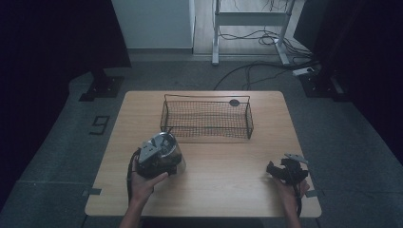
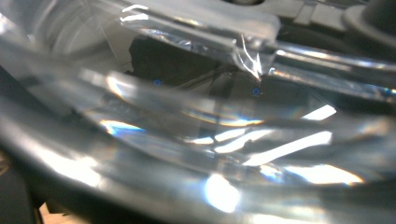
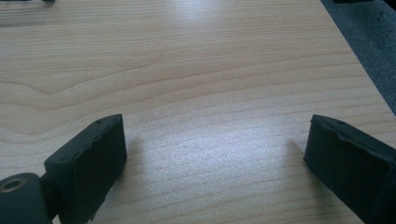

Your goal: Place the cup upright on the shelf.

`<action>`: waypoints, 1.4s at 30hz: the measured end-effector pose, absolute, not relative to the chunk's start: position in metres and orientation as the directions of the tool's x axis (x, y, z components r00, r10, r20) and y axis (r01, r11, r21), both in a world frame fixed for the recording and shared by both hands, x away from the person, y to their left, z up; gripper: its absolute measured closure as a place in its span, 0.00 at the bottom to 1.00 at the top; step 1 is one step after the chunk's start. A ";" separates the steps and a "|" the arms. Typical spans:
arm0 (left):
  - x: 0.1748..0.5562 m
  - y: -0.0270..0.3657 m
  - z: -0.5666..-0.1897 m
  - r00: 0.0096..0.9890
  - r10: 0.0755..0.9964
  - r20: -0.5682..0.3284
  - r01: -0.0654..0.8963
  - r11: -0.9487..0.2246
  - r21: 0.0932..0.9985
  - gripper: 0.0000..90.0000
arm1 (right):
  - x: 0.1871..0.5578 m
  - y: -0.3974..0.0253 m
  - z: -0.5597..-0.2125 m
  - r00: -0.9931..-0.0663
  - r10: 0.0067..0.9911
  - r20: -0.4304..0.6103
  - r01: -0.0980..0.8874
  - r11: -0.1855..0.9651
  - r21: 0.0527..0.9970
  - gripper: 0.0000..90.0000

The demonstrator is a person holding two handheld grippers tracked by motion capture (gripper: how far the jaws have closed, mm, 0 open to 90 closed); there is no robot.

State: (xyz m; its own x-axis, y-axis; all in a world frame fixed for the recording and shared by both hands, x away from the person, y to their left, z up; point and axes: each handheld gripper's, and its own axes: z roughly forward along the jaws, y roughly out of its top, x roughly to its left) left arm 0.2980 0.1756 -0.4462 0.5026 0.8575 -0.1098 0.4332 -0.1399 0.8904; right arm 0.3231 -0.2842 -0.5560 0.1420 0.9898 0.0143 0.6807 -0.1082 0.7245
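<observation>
A: Item one, the clear container?
B: Clear plastic container (image 1: 173, 154), rounded, on the wooden table (image 1: 223, 190), left of centre, just in front of the near left corner of the basket. Upright or tipped, cannot tell.

A: Left gripper?
B: Left gripper (image 1: 154, 156), held in the person's left hand (image 1: 145, 183), pressed against the container's left side. In the left gripper view the glossy transparent wall (image 2: 196, 140) sits right up against the lens; jaws hidden, grasp cannot be told.

A: Right gripper?
B: Right gripper (image 1: 280, 170), low over the table near its right front edge, well apart from the container. Jaws released, spread wide over bare wood in the right gripper view (image 3: 215, 154).

A: Other stock?
B: One black wire basket (image 1: 207, 118), rectangular, centre rear of the table.
</observation>
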 end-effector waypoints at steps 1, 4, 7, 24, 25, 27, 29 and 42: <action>0.299 0.176 -0.443 0.502 0.858 -0.110 0.432 -0.138 0.891 0.04 | 0.323 -0.284 -0.556 0.142 0.990 0.014 0.681 -0.108 0.724 0.06; 0.301 0.177 -0.436 0.498 0.860 -0.112 0.428 -0.131 0.894 0.04 | 0.323 -0.284 -0.556 0.142 0.990 0.014 0.681 -0.108 0.724 0.06; 0.302 0.178 -0.427 0.500 0.859 -0.106 0.413 -0.128 0.902 0.04 | 0.323 -0.284 -0.556 0.146 0.989 0.015 0.679 -0.111 0.725 0.07; 0.315 0.181 -0.403 0.492 0.865 -0.101 0.403 -0.124 0.907 0.04 | 0.322 -0.284 -0.556 0.147 0.989 0.013 0.679 -0.111 0.726 0.07; 0.316 0.181 -0.402 0.490 0.866 -0.100 0.403 -0.123 0.907 0.04 | 0.322 -0.284 -0.556 0.148 0.989 0.014 0.679 -0.111 0.726 0.07; 0.317 0.181 -0.401 0.490 0.866 -0.100 0.402 -0.123 0.907 0.04 | 0.322 -0.284 -0.556 0.148 0.989 0.014 0.679 -0.111 0.726 0.07; 0.318 0.181 -0.399 0.487 0.867 -0.100 0.402 -0.121 0.908 0.04 | 0.322 -0.284 -0.556 0.148 0.989 0.014 0.679 -0.111 0.726 0.07; 0.327 0.177 -0.385 0.477 0.875 -0.083 0.391 -0.126 0.912 0.04 | 0.322 -0.284 -0.556 0.148 0.989 0.014 0.678 -0.112 0.727 0.07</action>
